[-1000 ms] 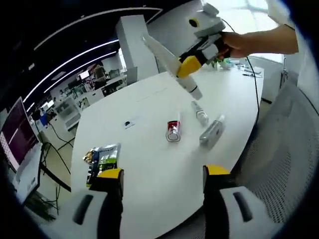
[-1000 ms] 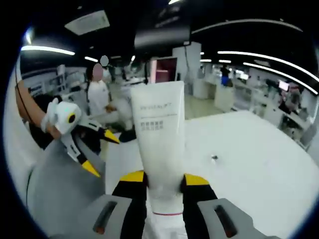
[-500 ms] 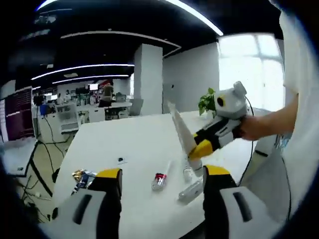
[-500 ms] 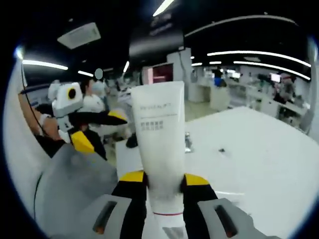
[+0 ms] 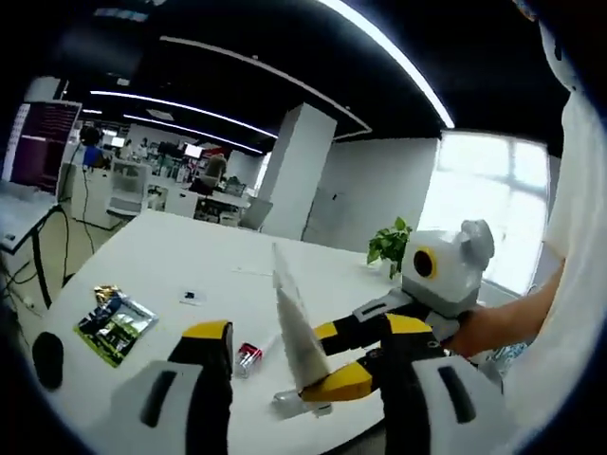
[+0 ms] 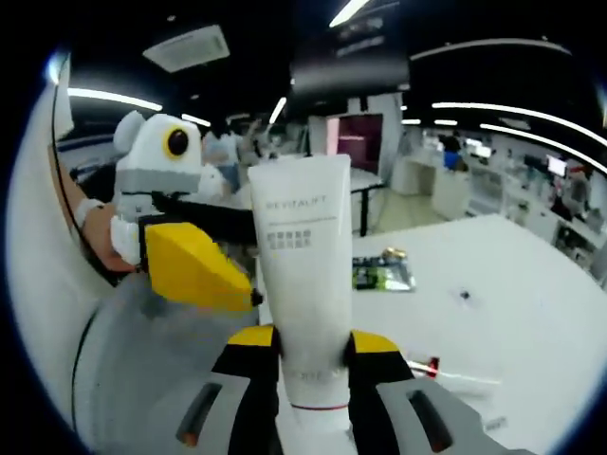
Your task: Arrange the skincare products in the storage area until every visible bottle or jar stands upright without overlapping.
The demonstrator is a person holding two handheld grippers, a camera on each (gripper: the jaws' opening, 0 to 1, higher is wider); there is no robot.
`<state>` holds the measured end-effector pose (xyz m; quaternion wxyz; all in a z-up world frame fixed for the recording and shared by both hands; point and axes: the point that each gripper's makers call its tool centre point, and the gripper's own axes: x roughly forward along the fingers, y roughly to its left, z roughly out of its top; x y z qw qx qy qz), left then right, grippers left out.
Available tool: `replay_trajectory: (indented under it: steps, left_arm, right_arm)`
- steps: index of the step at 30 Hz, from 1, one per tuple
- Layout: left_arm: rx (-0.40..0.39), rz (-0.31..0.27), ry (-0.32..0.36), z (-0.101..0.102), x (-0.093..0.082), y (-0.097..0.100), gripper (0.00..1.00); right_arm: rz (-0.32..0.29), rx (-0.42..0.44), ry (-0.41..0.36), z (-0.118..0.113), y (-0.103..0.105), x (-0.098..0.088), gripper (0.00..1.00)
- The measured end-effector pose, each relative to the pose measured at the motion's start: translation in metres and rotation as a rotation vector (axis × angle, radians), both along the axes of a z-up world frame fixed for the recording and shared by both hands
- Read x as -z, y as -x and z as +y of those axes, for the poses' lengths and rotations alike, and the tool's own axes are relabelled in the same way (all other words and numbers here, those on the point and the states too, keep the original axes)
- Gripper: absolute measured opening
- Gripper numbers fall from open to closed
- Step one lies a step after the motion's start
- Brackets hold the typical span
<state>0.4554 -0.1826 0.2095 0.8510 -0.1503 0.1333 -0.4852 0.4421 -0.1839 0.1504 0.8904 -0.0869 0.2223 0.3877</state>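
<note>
The right gripper [image 6: 303,343] clamps a white cream tube [image 6: 302,256] upright, lifted above the white table [image 5: 142,275]. The left gripper [image 5: 308,341] hangs open, holding nothing, close beside it.

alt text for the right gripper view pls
The right gripper clamps a white tube upright between its yellow-tipped fingers. The left gripper sits close on the left, above a white table holding a green packet.

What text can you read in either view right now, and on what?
"REVITALIFT": on the white tube held in the right gripper.
Smaller lines under it on the tube: too blurred to read.
Green packet and red-labelled bottle on the table: print too small.
</note>
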Motion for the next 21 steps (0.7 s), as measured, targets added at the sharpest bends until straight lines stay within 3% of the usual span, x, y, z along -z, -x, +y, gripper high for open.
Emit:
replay_trajectory:
  steps: [6, 8, 10, 12, 14, 16, 18, 21]
  left_arm:
    - [0.054, 0.004, -0.061, -0.007, 0.01, 0.01, 0.46]
    - [0.071, -0.011, -0.076, -0.009, 0.012, 0.014, 0.4]
    - [0.076, -0.028, -0.096, -0.008, 0.012, 0.015, 0.26]
    - [0.021, -0.066, -0.133, 0.0, 0.014, 0.006, 0.18]
    - [0.056, -0.009, -0.083, -0.001, 0.013, 0.011, 0.17]
    - [0.057, -0.016, -0.089, 0.0, 0.014, 0.01, 0.17]
    - [0.047, 0.018, -0.116, 0.003, 0.019, 0.012, 0.16]
    - [0.064, 0.024, -0.16, 0.0, 0.027, 0.015, 0.13]
  right_arm:
    - [0.0, -0.018, 0.006, 0.007, 0.007, -0.001, 0.22]
    - [-0.013, -0.022, 0.015, 0.009, 0.007, -0.002, 0.22]
    - [-0.016, -0.023, 0.008, 0.011, 0.007, -0.005, 0.22]
    - [-0.026, -0.029, 0.006, 0.013, 0.009, -0.006, 0.22]
    - [-0.02, -0.024, -0.003, 0.013, 0.008, -0.006, 0.22]
    - [-0.02, -0.025, -0.001, 0.014, 0.008, -0.006, 0.22]
    - [-0.011, -0.036, 0.011, 0.016, 0.01, -0.002, 0.23]
    - [0.001, -0.045, 0.037, 0.018, 0.012, 0.005, 0.24]
